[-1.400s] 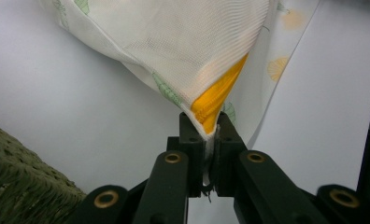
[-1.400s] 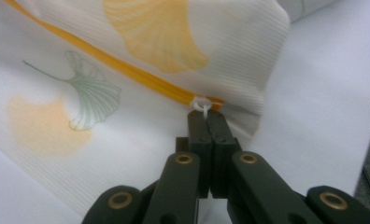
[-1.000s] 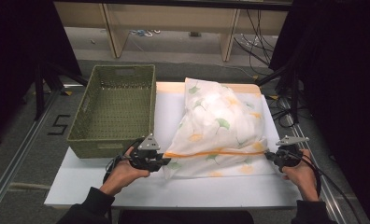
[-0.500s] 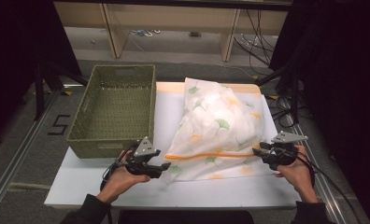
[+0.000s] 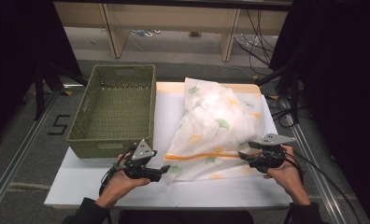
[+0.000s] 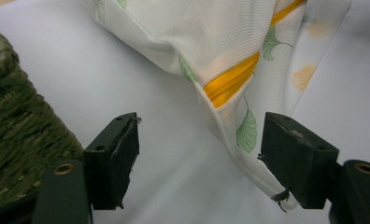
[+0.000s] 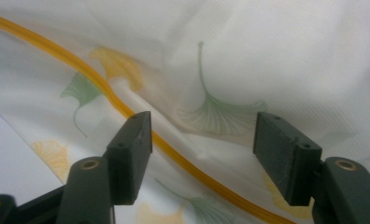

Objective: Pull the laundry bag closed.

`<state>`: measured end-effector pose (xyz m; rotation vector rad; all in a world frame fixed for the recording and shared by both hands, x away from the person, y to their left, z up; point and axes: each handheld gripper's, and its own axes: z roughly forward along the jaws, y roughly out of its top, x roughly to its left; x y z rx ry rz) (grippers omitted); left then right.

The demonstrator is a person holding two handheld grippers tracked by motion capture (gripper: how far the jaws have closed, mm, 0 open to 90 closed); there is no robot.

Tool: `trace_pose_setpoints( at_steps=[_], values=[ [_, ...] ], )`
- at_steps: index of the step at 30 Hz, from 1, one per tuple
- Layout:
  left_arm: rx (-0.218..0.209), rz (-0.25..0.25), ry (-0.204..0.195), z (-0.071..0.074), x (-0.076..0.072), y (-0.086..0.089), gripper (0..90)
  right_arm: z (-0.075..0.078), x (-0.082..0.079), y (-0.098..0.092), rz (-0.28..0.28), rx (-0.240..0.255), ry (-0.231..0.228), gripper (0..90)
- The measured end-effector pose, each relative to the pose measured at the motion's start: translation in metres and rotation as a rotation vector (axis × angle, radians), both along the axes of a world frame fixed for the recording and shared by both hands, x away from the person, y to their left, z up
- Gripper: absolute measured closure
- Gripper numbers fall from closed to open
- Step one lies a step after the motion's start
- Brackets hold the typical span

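Now both claws just opened, left claw point(image 5: 167, 169) and right claw point(image 5: 243, 157) flanking the leaf-print pillowcase point(image 5: 216, 130), nothing gripped.

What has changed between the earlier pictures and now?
Both the left gripper and the right gripper have just been opening and let go of the pillowcase; the right moved slightly inward along its near edge. The basket and pillowcase stayed put.

A: Where does the high view sit?

B: Above the near edge of the table point(image 5: 127, 186), facing forward and down toward twelve o'clock.

A: And the other two?

B: The left gripper view rides low and close, with the basket point(image 6: 15, 140) at nine o'clock. The right gripper view sits closer still. All three share the pillow point(image 5: 220, 126) point(image 6: 230, 46) point(image 7: 267, 56).
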<state>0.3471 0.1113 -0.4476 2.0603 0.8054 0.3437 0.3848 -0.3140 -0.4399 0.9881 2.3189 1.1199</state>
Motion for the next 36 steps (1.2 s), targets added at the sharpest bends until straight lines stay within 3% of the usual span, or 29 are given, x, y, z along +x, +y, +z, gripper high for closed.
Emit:
trace_pose_setpoints(
  at_steps=[5, 7, 11, 14, 17, 21, 24, 26, 32, 33, 35, 36],
  values=[
    [-0.003, -0.001, 0.024, -0.002, -0.001, -0.001, 23.7, -0.001, -0.002, 0.008, 0.024, -0.004, -0.001, 34.5],
    [0.0, -0.003, 0.018, -0.004, -0.003, -0.002, 22.5, -0.001, -0.004, 0.012, 0.031, 0.012, 0.017, 32.8],
    [-0.001, -0.006, 0.023, -0.005, -0.003, -0.002, 21.0, -0.001, -0.006, 0.015, 0.054, 0.003, 0.007, 32.0],
    [-0.005, 0.004, 0.022, -0.007, -0.006, -0.002, 19.4, -0.001, -0.007, 0.016, 0.048, -0.003, -0.004, 31.1],
    [-0.009, -0.012, 0.035, -0.007, -0.008, -0.001, 16.1, -0.002, -0.013, 0.019, 0.047, 0.005, 0.014, 28.7],
    [0.001, -0.013, 0.016, -0.008, -0.014, -0.001, 16.1, -0.004, -0.018, 0.022, 0.054, 0.011, -0.004, 25.8],
    [-0.008, -0.021, 0.014, -0.008, -0.017, -0.002, 16.1, -0.005, -0.024, 0.023, 0.038, 0.029, 0.011, 24.5],
    [0.022, -0.032, 0.007, -0.008, -0.023, -0.005, 16.1, -0.007, -0.03, 0.023, 0.049, 0.043, -0.015, 24.1],
    [0.039, -0.053, 0.001, -0.009, -0.033, -0.011, 16.2, -0.008, -0.043, 0.024, 0.053, 0.051, -0.016, 23.7],
    [0.045, -0.05, -0.004, -0.009, -0.036, -0.012, 16.2, -0.009, -0.046, 0.024, 0.059, 0.053, -0.037, 23.6],
    [0.048, -0.052, -0.003, -0.009, -0.039, -0.013, 16.3, -0.011, -0.051, 0.025, 0.074, 0.066, -0.015, 23.3],
    [0.048, -0.052, -0.003, -0.009, -0.039, -0.013, 16.3, -0.013, -0.053, 0.024, 0.071, 0.062, -0.026, 23.3]
  ],
)
